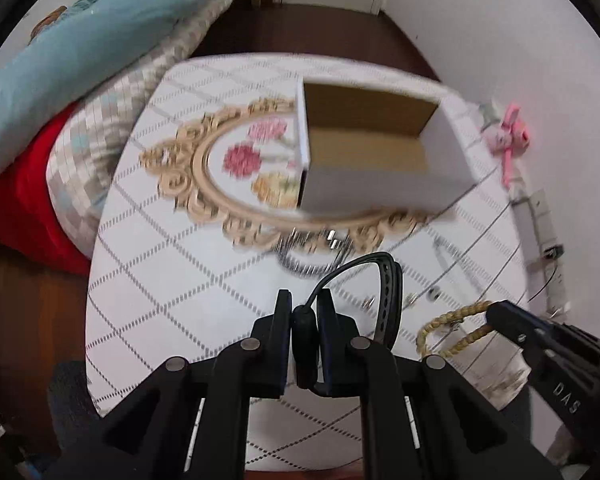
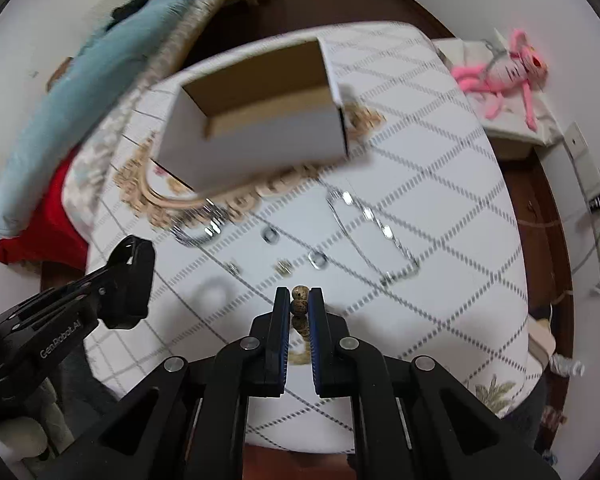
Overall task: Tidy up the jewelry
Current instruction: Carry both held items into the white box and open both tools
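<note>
Black band (image 1: pixel 388 296) upright in left tongs (image 1: pixel 304 308)

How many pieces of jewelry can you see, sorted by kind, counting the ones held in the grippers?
Bracelets: 3 (black band in the left gripper, bead bracelet in the right gripper, silver bracelet)
Necklace: 1
Rings: 2
Small earring-like pieces, blurred: 2
Total: 8

My left claw (image 1: pixel 305 312) is gripping a black watch (image 1: pixel 386 296) by its strap above the counter (image 1: pixel 160 280). My right claw (image 1: pixel 496 312) is holding a beaded bracelet (image 1: pixel 452 320) just beside it. An open cardboard box (image 1: pixel 376 152) is sitting ahead.
</note>
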The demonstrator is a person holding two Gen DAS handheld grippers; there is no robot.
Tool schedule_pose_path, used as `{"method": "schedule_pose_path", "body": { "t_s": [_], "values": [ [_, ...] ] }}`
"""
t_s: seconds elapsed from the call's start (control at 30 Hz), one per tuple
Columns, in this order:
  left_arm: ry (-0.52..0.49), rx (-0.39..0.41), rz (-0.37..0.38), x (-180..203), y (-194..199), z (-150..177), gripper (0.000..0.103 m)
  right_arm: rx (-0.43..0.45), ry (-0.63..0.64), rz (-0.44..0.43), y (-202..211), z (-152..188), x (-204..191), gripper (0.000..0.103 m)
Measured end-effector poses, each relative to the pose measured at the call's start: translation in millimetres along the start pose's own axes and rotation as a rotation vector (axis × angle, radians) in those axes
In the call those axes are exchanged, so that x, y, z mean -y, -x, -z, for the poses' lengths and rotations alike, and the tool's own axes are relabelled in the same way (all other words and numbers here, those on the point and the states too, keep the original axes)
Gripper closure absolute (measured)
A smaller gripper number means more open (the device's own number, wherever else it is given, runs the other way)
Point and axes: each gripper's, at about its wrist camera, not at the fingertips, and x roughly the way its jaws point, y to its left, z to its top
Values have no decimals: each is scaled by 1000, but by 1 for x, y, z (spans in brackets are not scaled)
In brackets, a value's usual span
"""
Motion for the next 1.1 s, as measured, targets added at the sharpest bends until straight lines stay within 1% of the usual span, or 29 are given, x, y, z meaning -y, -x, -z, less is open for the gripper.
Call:
{"method": "schedule_pose_path", "body": {
  "t_s": [0.17,0.27,0.37,0.43,0.63,0.8,0.93,1.0,1.03,1.07,1.1],
  "values": [
    [-2,62,35,5,18,-39,93,79,46,-58,33,-37,-17,94],
    [-6,82,39,7,20,-61,93,132,71,-97,55,-64,-29,94],
    [-4,80,41,8,12,-80,93,180,112,-87,67,-90,-40,94],
    [1,61,47,7,1,-91,93,195,130,-78,66,-110,-46,94],
    [10,17,50,4,-31,-120,93,159,134,-76,36,-156,-47,94],
    [4,-32,63,9,-54,-143,92,101,119,-57,-2,-180,-40,94],
    [7,-75,63,12,-70,-160,86,68,101,-76,-22,-193,-35,94],
    [15,-88,54,12,-77,-166,86,36,94,-106,-33,-201,-34,94],
    [21,-88,50,11,-78,-168,80,26,86,-110,-36,-203,-32,93],
    [27,-88,41,10,-79,-170,62,18,83,-109,-40,-205,-32,93],
    [32,-81,28,8,-78,-171,51,-4,86,-116,-46,-207,-31,93]
  ]
}}
